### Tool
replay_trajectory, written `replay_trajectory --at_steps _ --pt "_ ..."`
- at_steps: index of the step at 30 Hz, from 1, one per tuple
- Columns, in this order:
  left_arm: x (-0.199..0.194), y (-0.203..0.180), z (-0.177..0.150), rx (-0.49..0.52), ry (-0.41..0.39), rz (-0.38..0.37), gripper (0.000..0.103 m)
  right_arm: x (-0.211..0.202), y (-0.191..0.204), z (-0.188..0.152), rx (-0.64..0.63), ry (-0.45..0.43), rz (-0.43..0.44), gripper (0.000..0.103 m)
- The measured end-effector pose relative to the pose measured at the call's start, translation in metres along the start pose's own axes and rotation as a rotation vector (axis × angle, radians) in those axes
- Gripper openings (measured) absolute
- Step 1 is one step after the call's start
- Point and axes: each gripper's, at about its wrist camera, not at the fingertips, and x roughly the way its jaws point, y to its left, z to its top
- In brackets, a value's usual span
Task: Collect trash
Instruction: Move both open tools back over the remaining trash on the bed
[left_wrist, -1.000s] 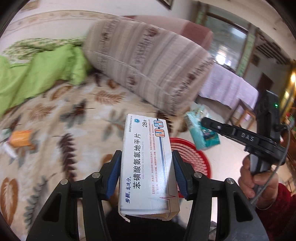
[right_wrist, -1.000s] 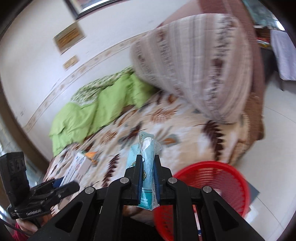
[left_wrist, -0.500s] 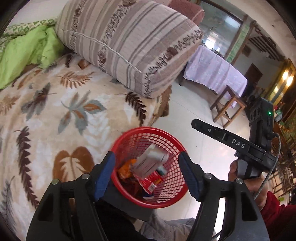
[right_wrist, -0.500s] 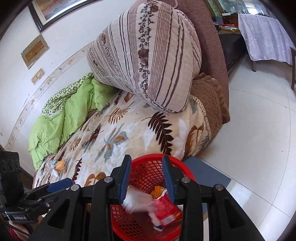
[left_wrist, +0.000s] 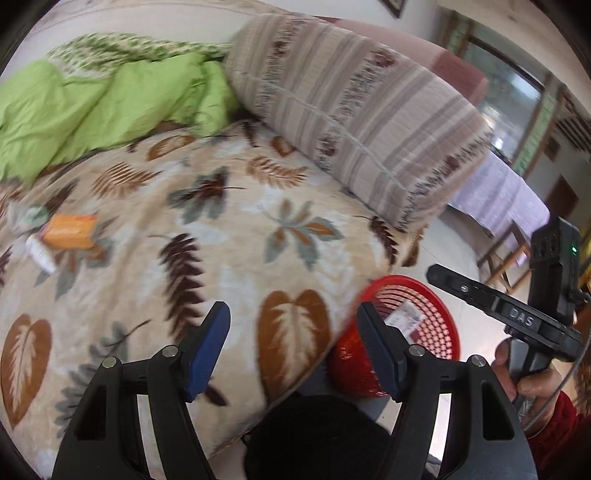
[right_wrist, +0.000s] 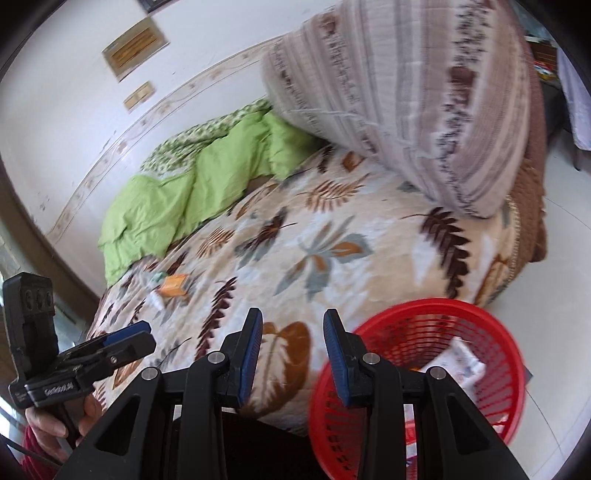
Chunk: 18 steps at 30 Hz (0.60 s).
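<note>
A: Left wrist view: our left gripper has its jaws wide apart with nothing between them, over the leaf-print beige blanket. The red plastic mesh basket sits on the floor at the bed edge, probably for easy drops.

B: Remaining trash?

A: An orange packet and a small white tube, far left on the blanket.

B: Right wrist view?

A: Our right gripper is narrowly parted and empty. A white box lies in the basket.
</note>
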Motion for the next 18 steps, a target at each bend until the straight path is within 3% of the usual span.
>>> replay_trajectory --at_steps 6,13,15,18 --pt "-0.018 0.071 -0.006 -0.121 -0.031 0.109 0.070 0.039 0.048 -0.002 -0.083 0.072 0.067 0.040" --pt "-0.031 0.157 -0.013 -0.237 -0.071 0.285 0.070 0.085 0.103 0.000 -0.215 0.148 0.110 0.045" --pt "-0.030 0.186 -0.016 -0.288 -0.071 0.328 0.070 0.100 0.118 0.001 -0.257 0.176 0.116 0.052" --pt "-0.030 0.230 -0.024 -0.365 -0.078 0.383 0.070 0.126 0.142 0.004 -0.324 0.207 0.131 0.053"
